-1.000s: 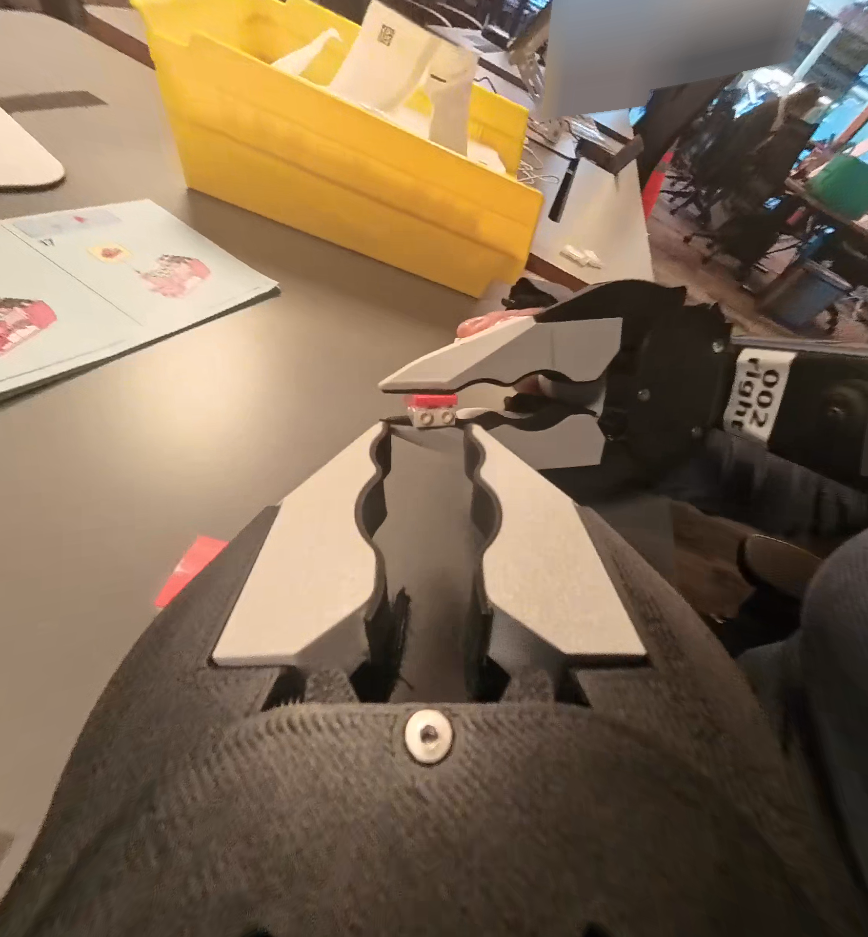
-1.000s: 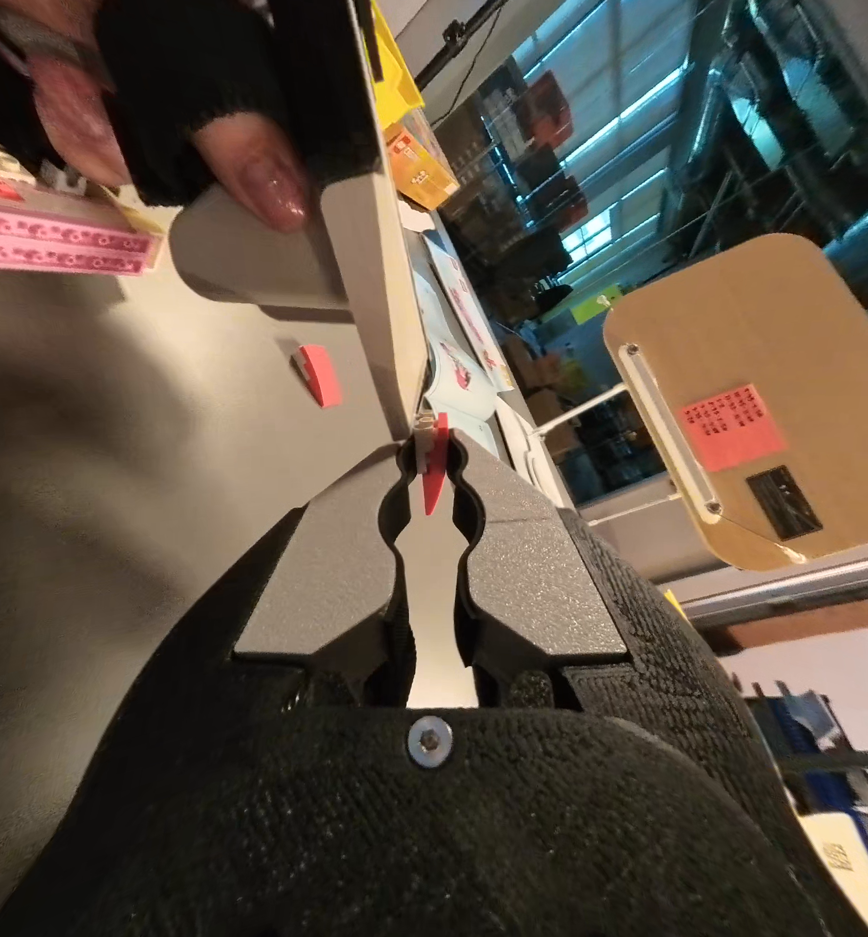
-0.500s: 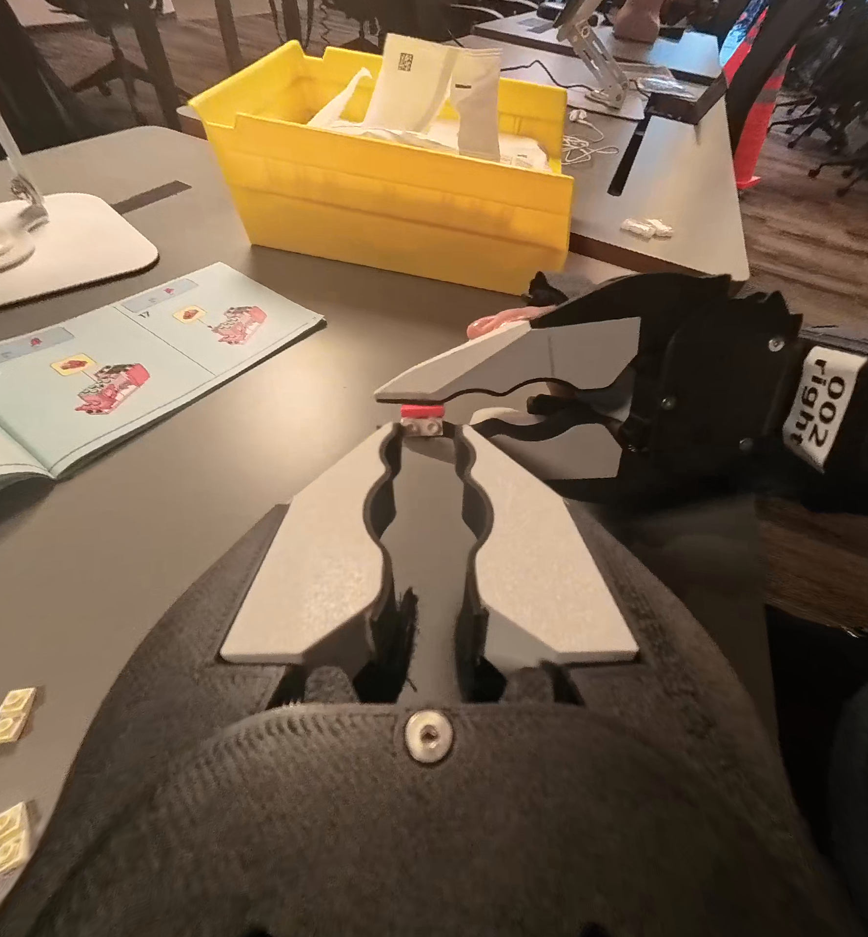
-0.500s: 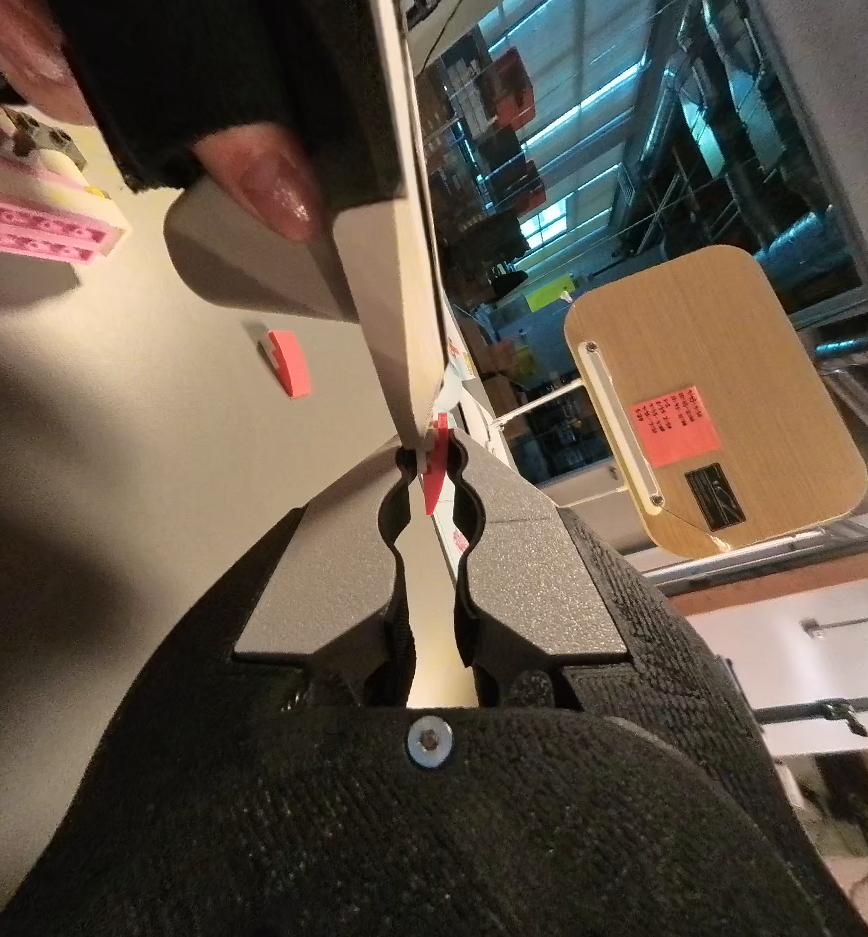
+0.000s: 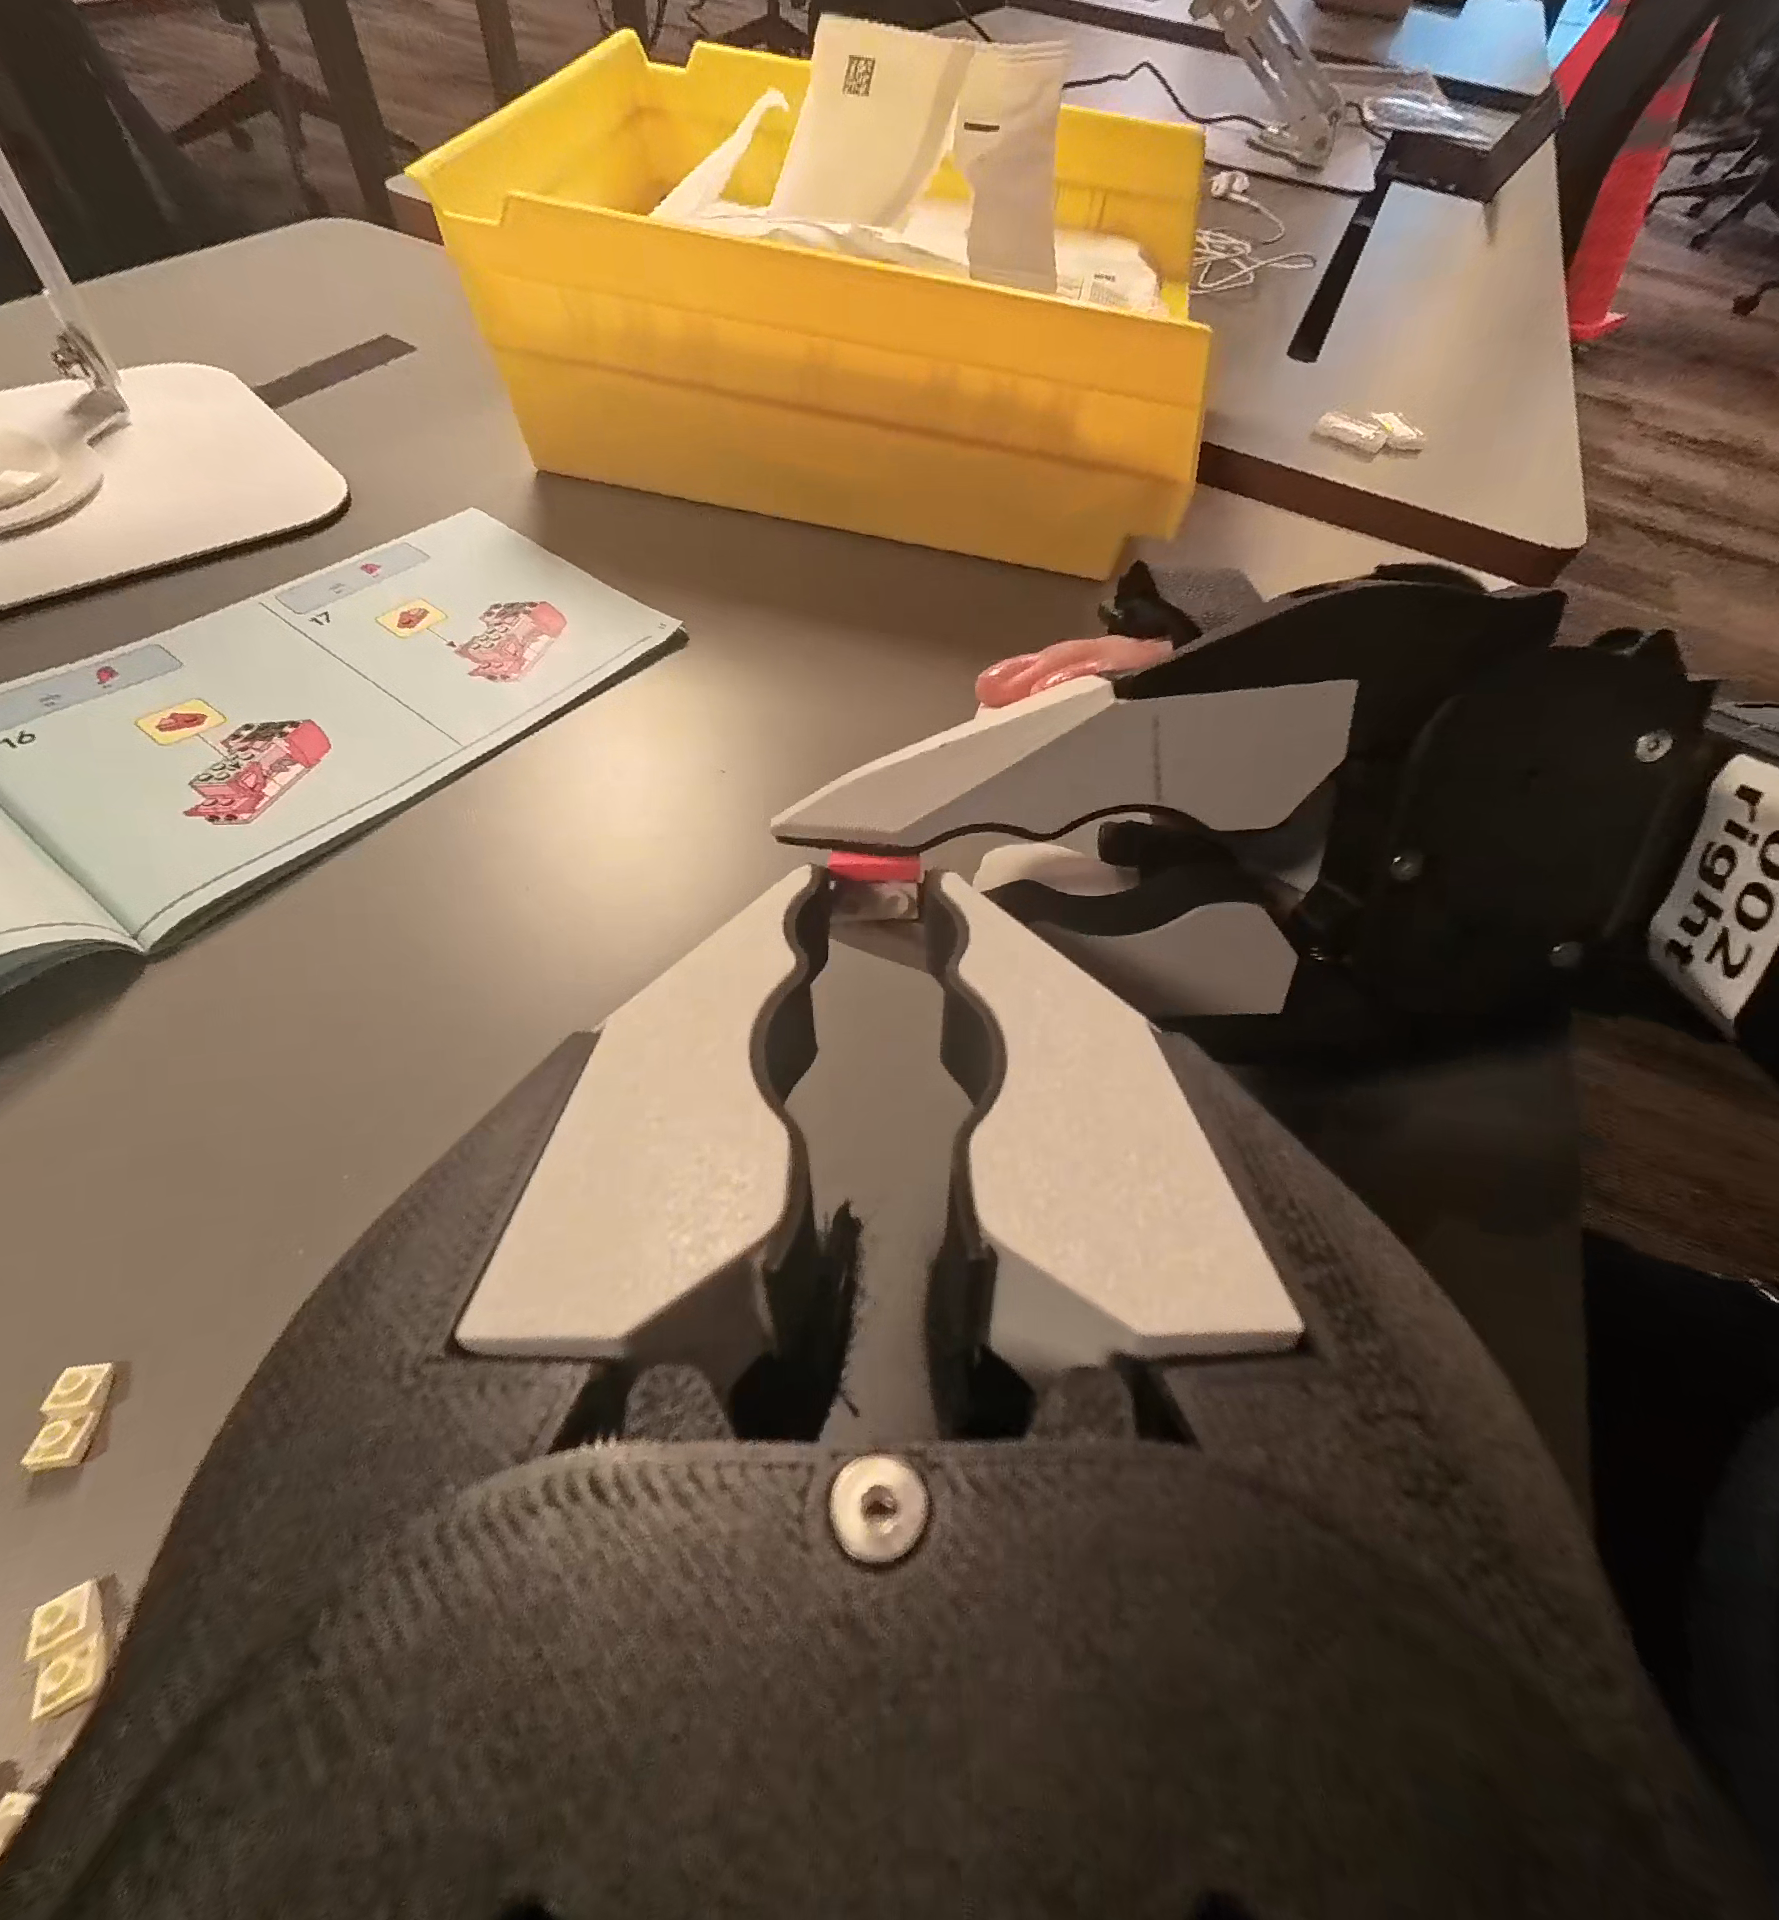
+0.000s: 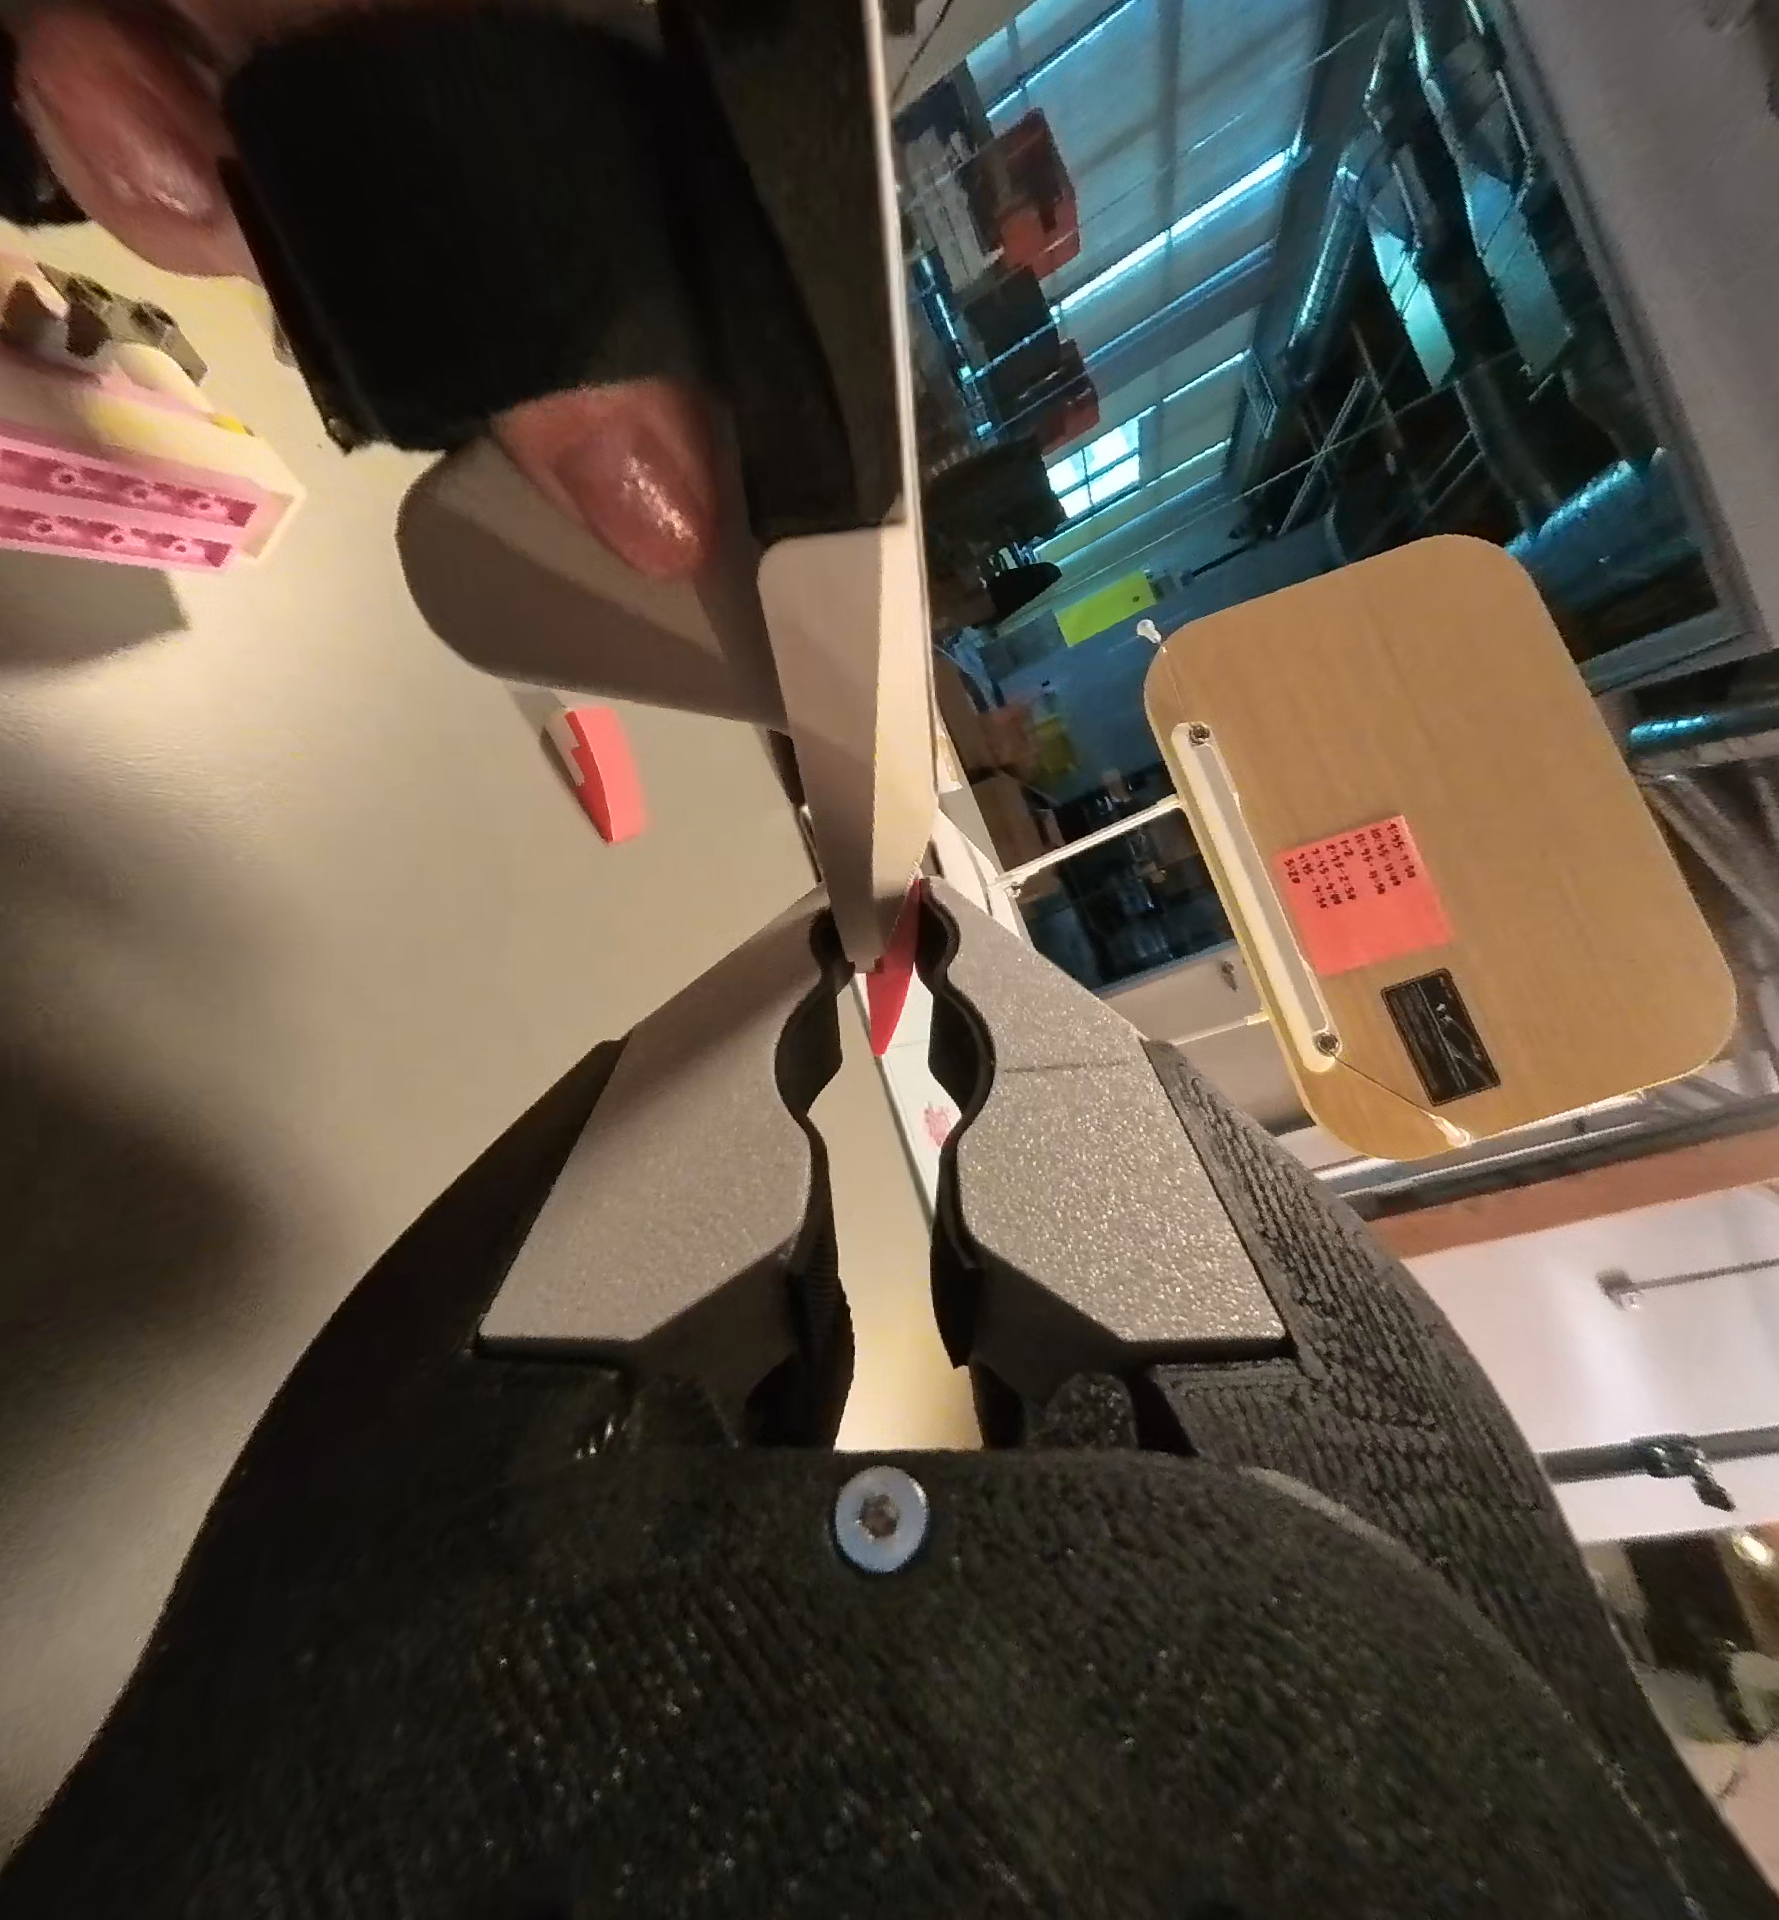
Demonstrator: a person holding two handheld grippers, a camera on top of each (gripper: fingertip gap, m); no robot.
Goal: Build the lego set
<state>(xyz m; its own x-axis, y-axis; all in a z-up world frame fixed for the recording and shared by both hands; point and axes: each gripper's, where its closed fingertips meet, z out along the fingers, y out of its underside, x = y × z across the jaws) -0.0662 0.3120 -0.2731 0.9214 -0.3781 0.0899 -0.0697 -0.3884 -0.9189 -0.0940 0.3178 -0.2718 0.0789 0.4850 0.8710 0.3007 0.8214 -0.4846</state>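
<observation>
At left on the table [image 5: 449, 987] lies an open instruction booklet [image 5: 241, 727]. At centre, the left gripper [image 5: 869, 896] is clamped sideways on a small grey brick [image 5: 880, 909]. From the right, the right gripper [image 6: 880, 935] pinches the red tile [image 5: 869, 864] stacked on that brick.

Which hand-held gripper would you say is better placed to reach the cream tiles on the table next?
Probably the left. The cream tiles lie on the table just to the left hand-held gripper's own left, while the right hand-held gripper sits on the far side, clamped on the small red-topped piece.
</observation>
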